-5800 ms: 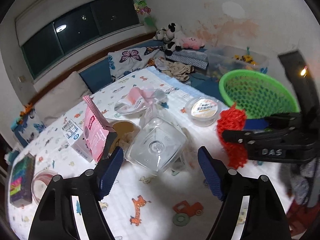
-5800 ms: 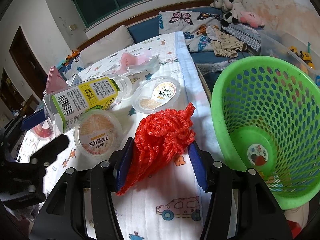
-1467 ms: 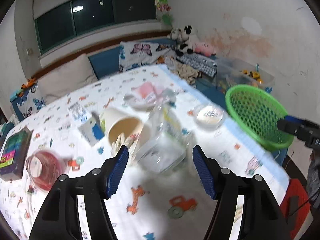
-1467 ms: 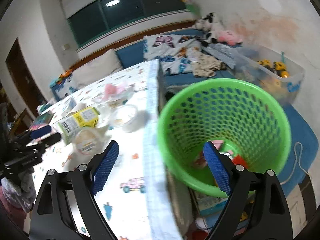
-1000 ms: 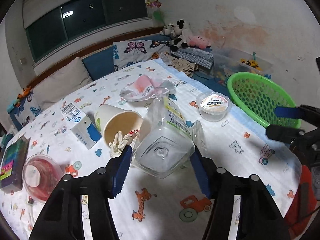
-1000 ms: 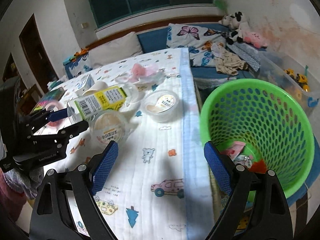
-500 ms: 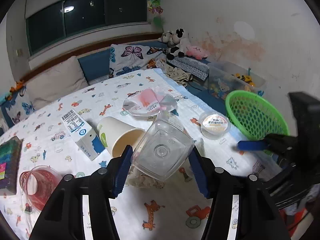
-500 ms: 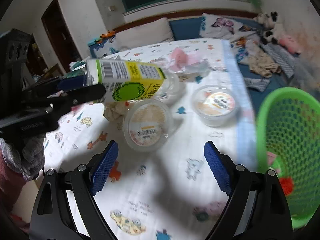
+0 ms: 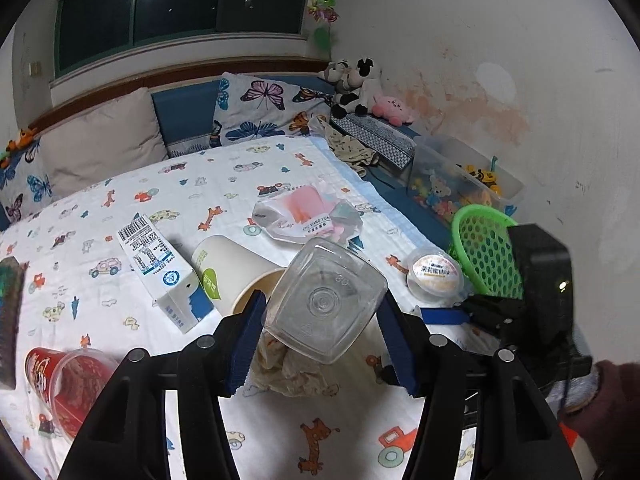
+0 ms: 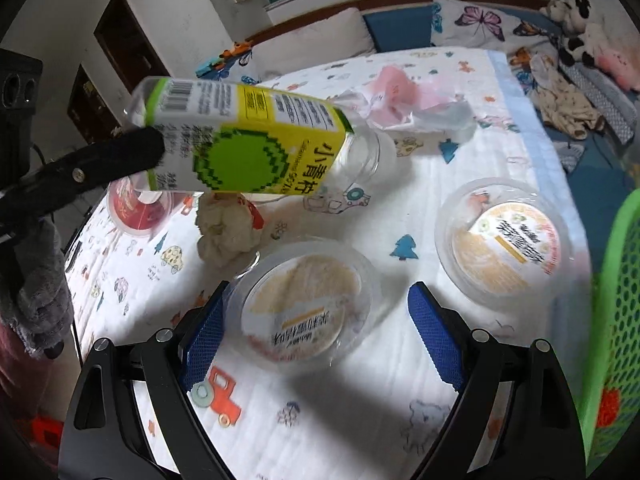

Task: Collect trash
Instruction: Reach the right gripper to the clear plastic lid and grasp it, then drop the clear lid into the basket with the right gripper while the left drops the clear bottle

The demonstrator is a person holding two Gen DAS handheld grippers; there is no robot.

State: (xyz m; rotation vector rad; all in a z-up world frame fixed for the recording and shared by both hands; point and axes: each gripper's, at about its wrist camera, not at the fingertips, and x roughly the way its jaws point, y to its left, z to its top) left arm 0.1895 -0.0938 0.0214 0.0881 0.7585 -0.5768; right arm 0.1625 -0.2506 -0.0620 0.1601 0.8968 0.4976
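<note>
Quilted cloth (image 9: 200, 184), clear square-btm bottle (image 9: 324, 300)

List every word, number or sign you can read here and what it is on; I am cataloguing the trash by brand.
"小青柠": big characters on the yellow-green label of the plastic bottle.
"08": embossed on the bottle's clear base.
Bottle barcode and small print: too small to read.
Milk carton: barcode and fine print, unreadable.
Two lidded pudding cups: blurred characters, unreadable.
Pink packet: lettering too small.
Red cup: script unclear.

Dark window (image 9: 180, 12) above cushioned bench (image 9: 180, 120), stained wall (image 9: 480, 80)
</note>
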